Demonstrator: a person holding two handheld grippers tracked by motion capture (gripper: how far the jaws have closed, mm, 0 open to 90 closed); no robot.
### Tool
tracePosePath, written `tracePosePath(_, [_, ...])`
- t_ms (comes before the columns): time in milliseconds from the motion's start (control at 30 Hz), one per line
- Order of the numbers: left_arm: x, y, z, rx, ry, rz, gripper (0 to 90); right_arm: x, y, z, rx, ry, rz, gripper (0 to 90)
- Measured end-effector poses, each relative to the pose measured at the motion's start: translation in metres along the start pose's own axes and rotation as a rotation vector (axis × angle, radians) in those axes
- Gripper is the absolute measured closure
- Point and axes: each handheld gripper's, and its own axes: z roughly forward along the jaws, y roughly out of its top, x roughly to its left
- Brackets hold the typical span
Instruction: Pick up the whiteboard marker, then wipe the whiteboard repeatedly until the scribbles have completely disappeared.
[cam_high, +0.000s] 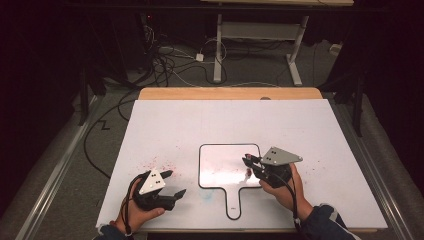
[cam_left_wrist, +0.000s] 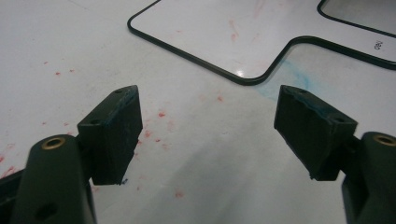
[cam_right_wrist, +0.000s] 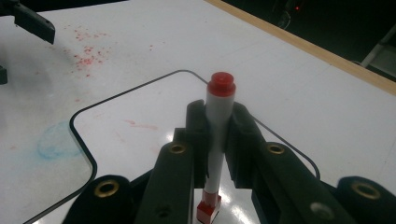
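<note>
The right gripper (cam_high: 248, 161) is closed on a red-capped marker (cam_right_wrist: 218, 121), with the white barrel clamped between both jaws. In the right gripper view the marker's capped end rises past the pads toward 12 o'clock and its red tail end shows below them at 6 o'clock. The gripper sits over the 3 o'clock edge of the paddle-shaped whiteboard (cam_high: 220, 165), which lies on the white table surface (cam_high: 200, 120). The whiteboard's handle points to 6 o'clock in the high view.

The left gripper (cam_high: 172, 184) rests at 8 o'clock from the whiteboard, well apart from the marker. Its jaws stand wide apart and hold nothing. Red specks (cam_high: 157, 162) mark the table surface just beyond it, and a faint blue smudge (cam_left_wrist: 285, 77) lies beside the whiteboard's handle.
</note>
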Motion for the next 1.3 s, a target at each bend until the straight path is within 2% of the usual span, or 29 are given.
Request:
tracePosePath(100, [0.000,0.000,0.001,0.002,-0.002,-0.003,22.6,0.001,0.001,0.004,-0.014,0.004,0.016,81.5])
tracePosePath(200, [0.000,0.000,0.001,0.002,-0.005,0.001,22.6,0.009,0.004,0.013,-0.035,0.024,0.020,81.6])
tracePosePath(267, [0.000,0.000,0.001,0.002,-0.005,0.001,22.7,0.015,0.007,0.019,-0.043,0.047,0.014,81.6])
tracePosePath(467, [0.001,0.000,0.001,0.001,-0.008,-0.003,22.7,0.033,0.018,0.039,-0.070,0.121,0.036,81.5])
tracePosePath(667, [0.002,-0.001,0.001,0.002,-0.009,-0.004,22.7,0.053,0.030,0.059,-0.082,0.179,0.020,81.5])
tracePosePath(800, [0.003,-0.001,0.001,0.001,-0.012,-0.007,22.7,0.061,0.035,0.065,-0.085,0.190,-0.015,81.5])
tracePosePath(900, [0.003,-0.003,0.000,0.005,-0.011,-0.009,22.7,0.060,0.034,0.063,-0.081,0.190,-0.011,81.5])
tracePosePath(1000, [0.003,-0.003,-0.001,0.003,-0.009,-0.014,22.7,0.055,0.030,0.055,-0.068,0.164,-0.032,81.6])
tracePosePath(1067, [0.002,-0.002,0.000,0.005,-0.007,-0.011,22.6,0.045,0.026,0.049,-0.059,0.143,-0.022,81.5])
tracePosePath(1200, [0.000,0.000,0.002,0.016,-0.010,0.005,22.7,0.022,0.015,0.032,-0.051,0.069,-0.007,81.5])
tracePosePath(1300, [-0.001,0.000,0.003,0.022,-0.011,0.004,22.6,0.003,0.004,0.019,-0.053,0.018,0.027,81.6])
